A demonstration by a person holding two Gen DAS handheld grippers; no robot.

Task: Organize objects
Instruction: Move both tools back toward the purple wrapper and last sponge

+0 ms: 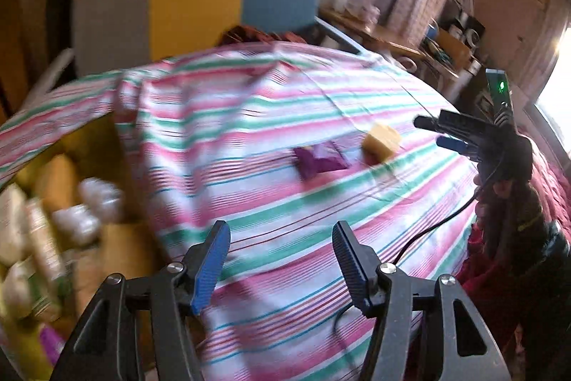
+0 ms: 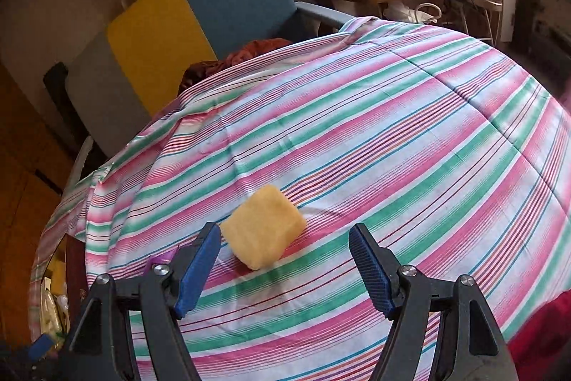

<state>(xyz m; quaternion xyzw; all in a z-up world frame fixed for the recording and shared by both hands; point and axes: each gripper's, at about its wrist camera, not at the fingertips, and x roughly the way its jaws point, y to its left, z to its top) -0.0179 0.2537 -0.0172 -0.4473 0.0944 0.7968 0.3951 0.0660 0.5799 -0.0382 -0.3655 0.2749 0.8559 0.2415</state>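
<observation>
The right gripper (image 2: 285,268) is held spread and empty just short of the yellow sponge (image 2: 263,226) on the striped cloth (image 2: 392,138), presumably for pickup, while the left gripper (image 1: 282,259), likewise spread, carries nothing.

Yellow sponge block (image 2: 263,226) is lying flat on striped cloth (image 2: 392,138); purple packet (image 1: 319,160) is resting just beside it, crumpled.
</observation>
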